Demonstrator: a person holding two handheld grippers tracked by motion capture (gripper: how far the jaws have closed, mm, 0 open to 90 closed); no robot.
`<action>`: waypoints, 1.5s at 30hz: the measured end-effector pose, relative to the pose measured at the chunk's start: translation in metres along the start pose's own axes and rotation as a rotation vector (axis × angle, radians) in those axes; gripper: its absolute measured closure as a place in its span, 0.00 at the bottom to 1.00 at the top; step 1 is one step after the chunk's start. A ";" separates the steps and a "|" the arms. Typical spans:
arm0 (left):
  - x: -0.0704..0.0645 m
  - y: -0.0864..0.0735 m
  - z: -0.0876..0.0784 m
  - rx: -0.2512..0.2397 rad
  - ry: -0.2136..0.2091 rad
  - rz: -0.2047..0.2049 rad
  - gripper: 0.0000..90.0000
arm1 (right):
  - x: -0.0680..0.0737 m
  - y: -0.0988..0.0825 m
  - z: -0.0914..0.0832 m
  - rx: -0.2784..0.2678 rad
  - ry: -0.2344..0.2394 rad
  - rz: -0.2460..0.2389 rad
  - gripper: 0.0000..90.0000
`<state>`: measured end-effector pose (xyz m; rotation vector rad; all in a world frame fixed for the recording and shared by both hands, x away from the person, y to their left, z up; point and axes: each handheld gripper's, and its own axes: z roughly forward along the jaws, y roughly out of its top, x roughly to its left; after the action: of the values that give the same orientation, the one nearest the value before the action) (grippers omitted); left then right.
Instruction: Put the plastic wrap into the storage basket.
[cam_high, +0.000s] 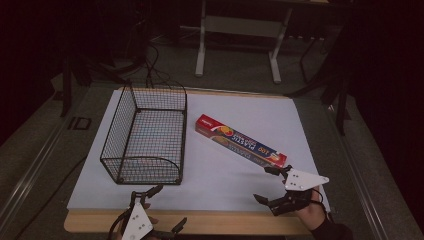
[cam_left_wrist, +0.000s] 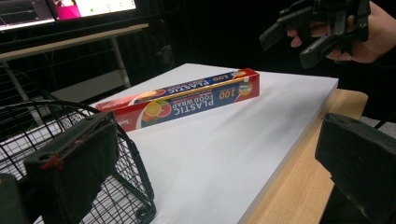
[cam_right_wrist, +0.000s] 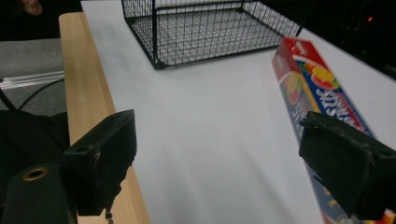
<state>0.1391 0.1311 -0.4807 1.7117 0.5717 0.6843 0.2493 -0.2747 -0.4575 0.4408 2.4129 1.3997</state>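
Observation:
A long red and blue box of plastic food wrap (cam_high: 240, 141) lies at a slant on the white sheet (cam_high: 225, 175), to the right of a black wire basket (cam_high: 142, 135). My right gripper (cam_high: 262, 184) hovers open just off the box's near end, nothing between its jaws. In the right gripper view the box (cam_right_wrist: 317, 88) runs along the right jaw, and the right gripper (cam_right_wrist: 224, 158) is wide open. My left gripper (cam_high: 170, 206) is open at the table's front edge, near the basket's front corner. The left gripper view has the left gripper (cam_left_wrist: 217, 163), the basket (cam_left_wrist: 28, 121), the box (cam_left_wrist: 187, 98) and the far right gripper (cam_left_wrist: 322, 28).
The white sheet covers a wooden tabletop whose bare strip (cam_high: 225, 222) runs along the front edge. The basket (cam_right_wrist: 205, 28) is empty. Behind the table stand a grey desk frame (cam_high: 240, 30) and cables (cam_high: 150, 70) on the floor.

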 end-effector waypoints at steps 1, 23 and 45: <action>0.000 0.000 0.000 0.001 -0.002 -0.001 0.00 | 0.000 0.002 -0.001 0.003 0.001 -0.002 0.12; 0.001 -0.001 0.002 0.003 -0.012 -0.006 0.00 | -0.032 0.039 -0.001 0.019 -0.088 -0.019 0.12; 0.001 -0.001 0.002 0.003 -0.015 -0.004 0.00 | -0.084 0.057 0.042 0.111 -0.087 0.042 0.11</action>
<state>0.1413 0.1306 -0.4815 1.7165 0.5656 0.6676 0.3487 -0.2495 -0.4180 0.5699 2.4318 1.2408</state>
